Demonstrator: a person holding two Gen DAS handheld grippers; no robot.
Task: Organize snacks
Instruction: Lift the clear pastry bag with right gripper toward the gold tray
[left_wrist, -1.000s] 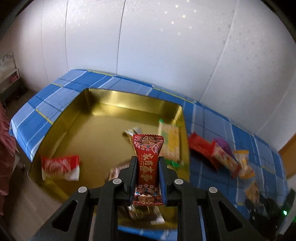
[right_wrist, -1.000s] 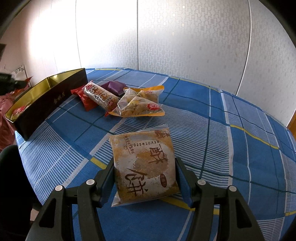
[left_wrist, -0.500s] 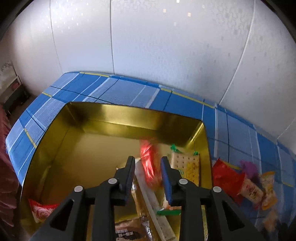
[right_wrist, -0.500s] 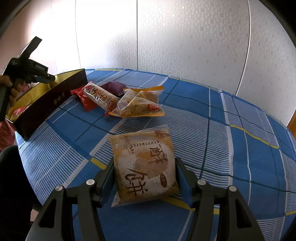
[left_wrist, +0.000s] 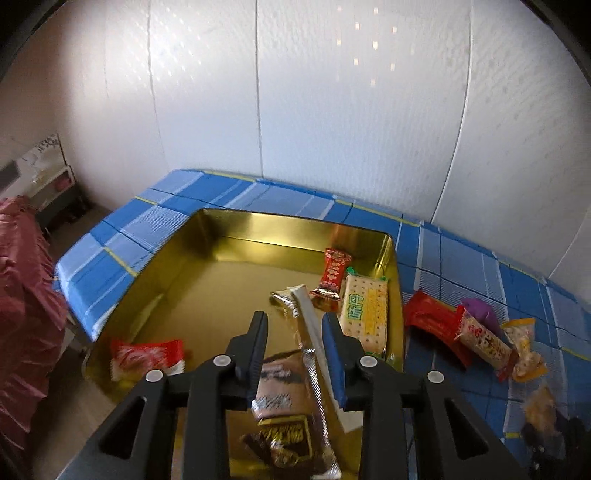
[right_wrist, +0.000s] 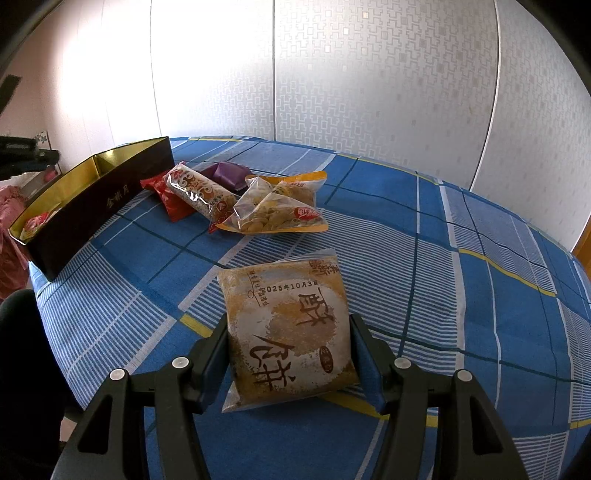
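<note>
The pastry packet (right_wrist: 290, 332) lies flat on the blue plaid surface (right_wrist: 406, 229), well apart from the gold tin (left_wrist: 207, 236) that is collecting the snacks, and it sits between the fingers of the right gripper (right_wrist: 289, 354), which flank its two long edges; whether they already press on it or only bracket it I cannot tell. It looks light and soft-sided: a clear, slippery film sleeve around a crumbly baked round, so I judge it fragile and best taken by the side edges across the middle with gentle pressure, not by the loose sealed ends, which would flop and let it swing. The wrapper is tan and white with large brown brush characters and a printed date near its far end. Beyond it, near the tin's dark outer wall, lie a bag of pale puffs (right_wrist: 275, 212), a patterned roll (right_wrist: 199, 192), a red packet (right_wrist: 166, 192) and a purple one (right_wrist: 225, 173). The left gripper (left_wrist: 295, 341) hovers over the tin with its fingers spread and nothing between them; below it rest a red candy (left_wrist: 332, 273), a cracker pack (left_wrist: 364, 314), a long silver stick (left_wrist: 308, 321), a brown wrapper (left_wrist: 280, 387) and a red-and-white packet (left_wrist: 147, 356).
</note>
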